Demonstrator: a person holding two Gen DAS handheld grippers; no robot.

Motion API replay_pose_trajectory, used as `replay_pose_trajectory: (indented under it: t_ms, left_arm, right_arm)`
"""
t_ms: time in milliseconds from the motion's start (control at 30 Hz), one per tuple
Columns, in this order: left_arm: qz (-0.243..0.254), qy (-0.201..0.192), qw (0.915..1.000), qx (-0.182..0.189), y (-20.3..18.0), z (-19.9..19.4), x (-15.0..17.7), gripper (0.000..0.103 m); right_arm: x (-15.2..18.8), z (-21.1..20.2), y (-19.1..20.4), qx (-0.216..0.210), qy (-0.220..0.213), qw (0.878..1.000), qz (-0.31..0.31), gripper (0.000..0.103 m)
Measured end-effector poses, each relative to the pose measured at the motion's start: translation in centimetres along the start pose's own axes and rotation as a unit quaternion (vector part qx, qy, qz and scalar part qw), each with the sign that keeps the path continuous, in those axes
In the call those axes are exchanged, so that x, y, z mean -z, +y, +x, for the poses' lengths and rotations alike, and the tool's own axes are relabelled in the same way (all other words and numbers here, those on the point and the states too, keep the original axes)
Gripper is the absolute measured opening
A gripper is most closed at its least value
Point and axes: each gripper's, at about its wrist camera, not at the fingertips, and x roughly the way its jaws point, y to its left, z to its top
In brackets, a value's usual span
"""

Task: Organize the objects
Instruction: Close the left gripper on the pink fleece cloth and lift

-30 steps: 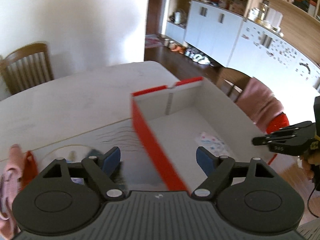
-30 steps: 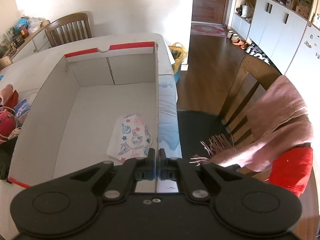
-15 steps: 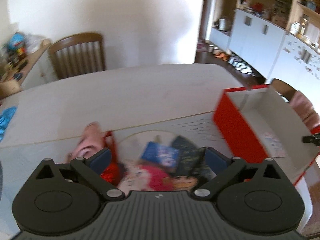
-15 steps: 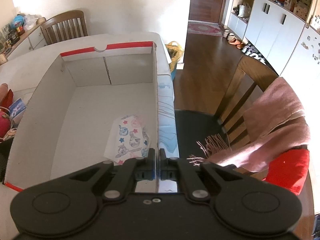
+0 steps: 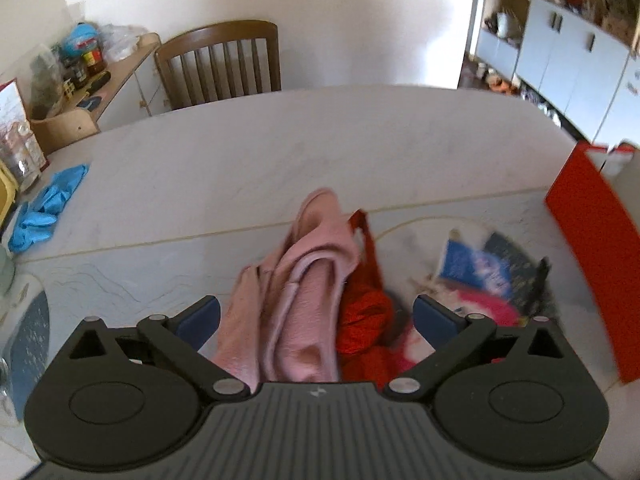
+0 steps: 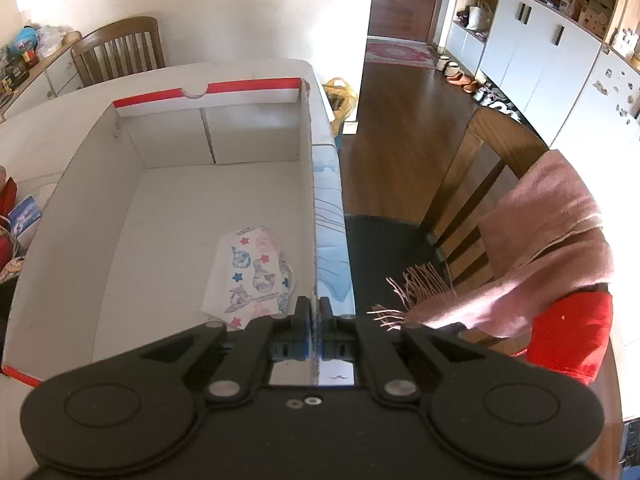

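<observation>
Pink cloth (image 5: 304,280) lies in a heap on the table (image 5: 280,148) between my left gripper (image 5: 316,318) fingers — they are spread wide. My right gripper (image 6: 314,312) pinches the box (image 6: 80,208) wall — a patterned cloth (image 6: 252,272) lies inside.

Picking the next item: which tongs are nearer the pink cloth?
Left. The left tongs are open right over the pink cloth; the right tongs are shut on the box wall, away from it.
</observation>
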Motion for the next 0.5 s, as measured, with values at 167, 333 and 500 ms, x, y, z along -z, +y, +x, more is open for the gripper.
replay_pose_trajectory:
  t_ms: [167, 333, 500]
  left_arm:
    - [0.018, 0.019, 0.9996, -0.012, 1.6, 2.6, 0.7, 0.103]
    - [0.046, 0.052, 0.9975, -0.008, 2.3, 4.7, 1.8, 0.103]
    - [0.047, 0.08, 0.9957, -0.004, 2.8, 6.5, 2.7, 0.103]
  right_arm:
    - [-0.1, 0.0, 0.3, 0.01, 0.002, 1.0, -0.002, 0.004]
    - [-0.2, 0.0, 0.6, 0.018, 0.006, 1.0, -0.005, 0.004]
    - [-0.3, 0.0, 0.8, 0.023, 0.01, 1.0, -0.005, 0.005]
